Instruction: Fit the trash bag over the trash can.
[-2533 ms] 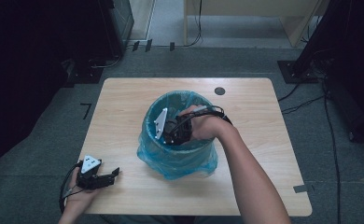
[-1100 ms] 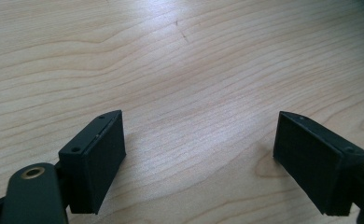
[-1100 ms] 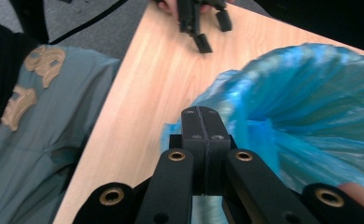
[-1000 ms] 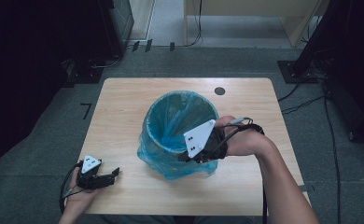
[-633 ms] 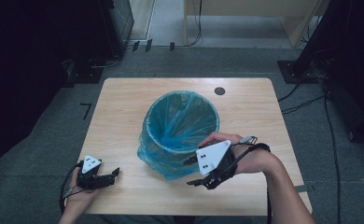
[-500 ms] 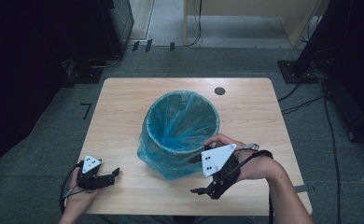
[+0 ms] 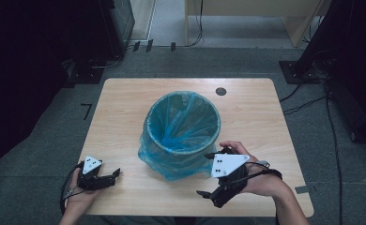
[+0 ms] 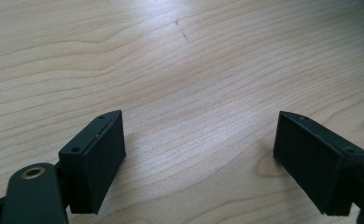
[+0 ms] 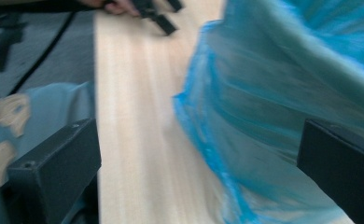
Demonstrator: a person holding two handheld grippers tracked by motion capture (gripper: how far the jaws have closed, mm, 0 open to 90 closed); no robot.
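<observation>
Crinkled translucent blue bag [image 7: 181, 126] lines the bin, overhanging its rim.

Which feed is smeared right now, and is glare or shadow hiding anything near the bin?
Right gripper view: streaked with motion blur across the blue bag and table. Left gripper view: sharp, soft sheen on the wood, faint shadows under the jaws. High view: crisp; the table is evenly lit, the floor at left is dark.
</observation>
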